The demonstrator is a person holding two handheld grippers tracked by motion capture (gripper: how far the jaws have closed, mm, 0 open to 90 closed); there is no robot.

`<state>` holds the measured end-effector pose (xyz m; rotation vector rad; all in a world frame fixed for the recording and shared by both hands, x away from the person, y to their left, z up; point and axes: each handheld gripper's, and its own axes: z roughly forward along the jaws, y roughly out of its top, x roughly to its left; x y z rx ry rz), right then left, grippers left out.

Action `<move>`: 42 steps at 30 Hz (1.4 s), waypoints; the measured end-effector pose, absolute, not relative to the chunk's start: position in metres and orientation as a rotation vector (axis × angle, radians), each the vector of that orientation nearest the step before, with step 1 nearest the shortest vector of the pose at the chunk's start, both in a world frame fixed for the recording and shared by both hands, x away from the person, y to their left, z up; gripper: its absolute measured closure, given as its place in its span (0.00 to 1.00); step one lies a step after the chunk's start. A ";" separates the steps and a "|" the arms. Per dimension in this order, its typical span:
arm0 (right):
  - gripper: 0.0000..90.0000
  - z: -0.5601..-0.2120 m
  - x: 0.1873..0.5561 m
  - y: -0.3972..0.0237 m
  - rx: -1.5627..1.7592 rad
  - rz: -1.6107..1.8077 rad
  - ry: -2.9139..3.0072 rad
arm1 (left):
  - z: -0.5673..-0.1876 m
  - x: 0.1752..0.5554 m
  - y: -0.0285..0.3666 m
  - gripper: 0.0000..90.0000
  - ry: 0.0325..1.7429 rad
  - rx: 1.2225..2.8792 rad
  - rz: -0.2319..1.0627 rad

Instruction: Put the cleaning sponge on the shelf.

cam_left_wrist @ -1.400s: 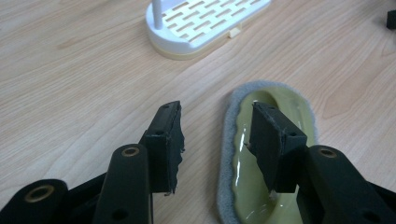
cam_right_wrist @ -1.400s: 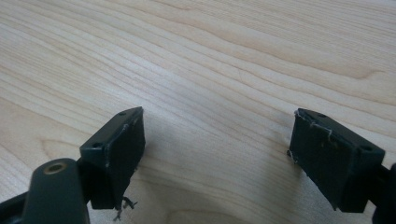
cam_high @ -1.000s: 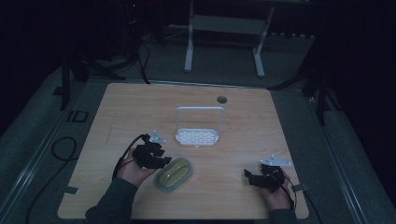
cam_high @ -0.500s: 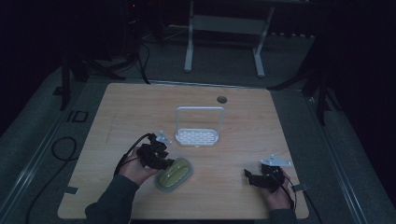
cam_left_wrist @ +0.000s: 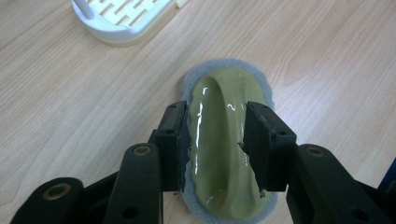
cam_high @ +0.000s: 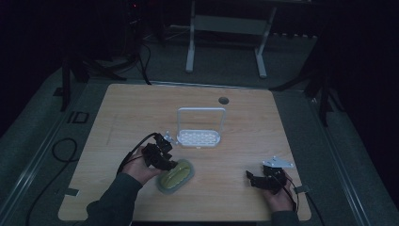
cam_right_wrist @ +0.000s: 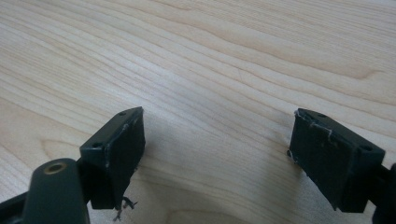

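Observation:
An oval scrubbing pad point(cam_high: 179, 175) with a glossy olive-green grip and grey foam base lies flat near the table's front left. In the left gripper view the pad point(cam_left_wrist: 219, 88) runs lengthwise between the jaws. My left gripper point(cam_high: 169, 165) point(cam_left_wrist: 217, 140) has just been closing, and its pads now press on both sides of the green grip. At the front right my right gripper point(cam_high: 251, 178) point(cam_right_wrist: 217, 154) rests low over bare wood, jaws wide open, nothing between them.
A white slatted tray with an upright hoop handle point(cam_high: 198, 138) point(cam_left_wrist: 126, 18) stands just beyond the pad, mid-table. A round cable hole point(cam_high: 223, 100) sits near the far edge of the wooden table point(cam_high: 136, 108). A cable point(cam_high: 61, 150) lies off its left side.
The left hand has edged a little toward the pad, and its jaws have come onto the green grip. The right hand has kept still.

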<state>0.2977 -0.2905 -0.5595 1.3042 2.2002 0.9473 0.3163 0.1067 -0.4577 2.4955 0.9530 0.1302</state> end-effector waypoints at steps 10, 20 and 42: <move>0.20 -0.559 0.298 -0.291 1.305 0.947 2.200 | -0.458 0.317 0.099 0.67 0.941 2.558 0.093; 0.20 -0.560 0.298 -0.291 1.304 0.947 2.200 | -0.459 0.319 0.092 0.67 0.932 2.616 0.043; 0.20 -0.560 0.298 -0.291 1.303 0.947 2.201 | -0.467 0.329 0.075 0.66 0.966 2.729 -0.038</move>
